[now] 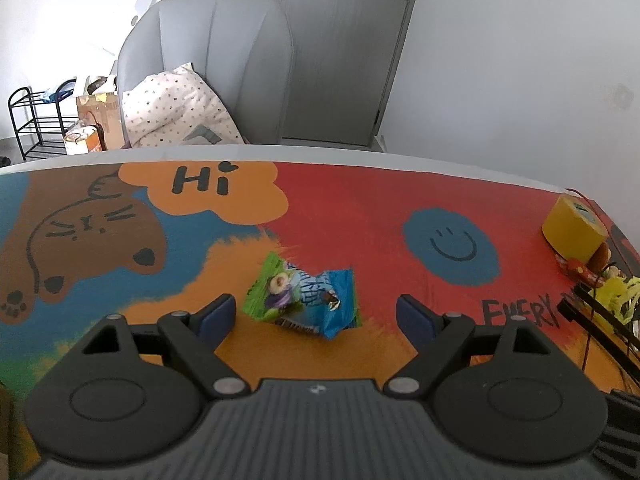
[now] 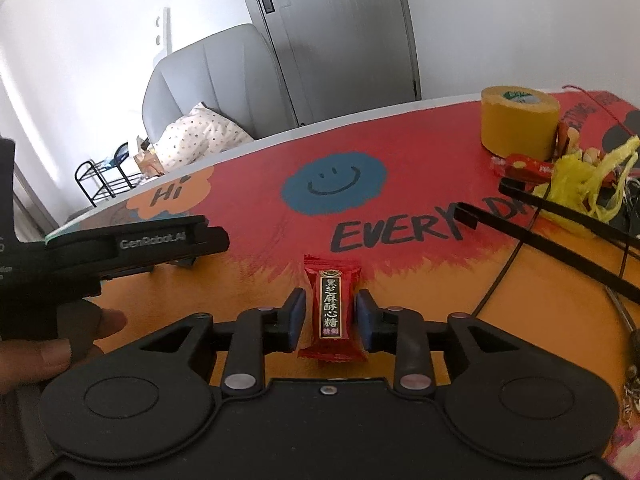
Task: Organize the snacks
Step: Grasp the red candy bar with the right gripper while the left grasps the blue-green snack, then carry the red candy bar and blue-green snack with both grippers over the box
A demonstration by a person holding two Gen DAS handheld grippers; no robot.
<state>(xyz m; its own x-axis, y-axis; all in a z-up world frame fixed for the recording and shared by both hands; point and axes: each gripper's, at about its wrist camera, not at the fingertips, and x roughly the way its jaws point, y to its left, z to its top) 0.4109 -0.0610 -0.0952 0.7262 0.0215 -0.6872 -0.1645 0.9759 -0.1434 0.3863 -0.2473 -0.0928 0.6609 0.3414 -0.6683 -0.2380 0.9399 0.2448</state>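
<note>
A: Where is the left tool right now?

B: Over the orange patch of the painted counter, fingers spread wide. A small pile of snack packets, one green and one blue, lies on the counter between the blue pads and just beyond them. Neither pad touches the packets.

A: And the right tool?

B: Its pads sit on either side of a red candy wrapper with black and gold lettering. The wrapper fills the gap and looks pinched, though the right pad may be just off it. The candy is near the counter's near edge, just below the painted word "EVERY".

A: Anything toward the far right corner?

B: A roll of yellow tape stands there. Just beside it are a smaller red wrapper and a crumpled yellow plastic bag. Black cable ties stretch across the counter in front of that heap, well apart from the red candy.

A: Can you see the person?

B: In the right wrist view, a hand at the left edge grips the body of the left tool.

A: Beyond the counter?

B: A grey armchair with a dotted cushion, a grey door, and a black rack.
</note>
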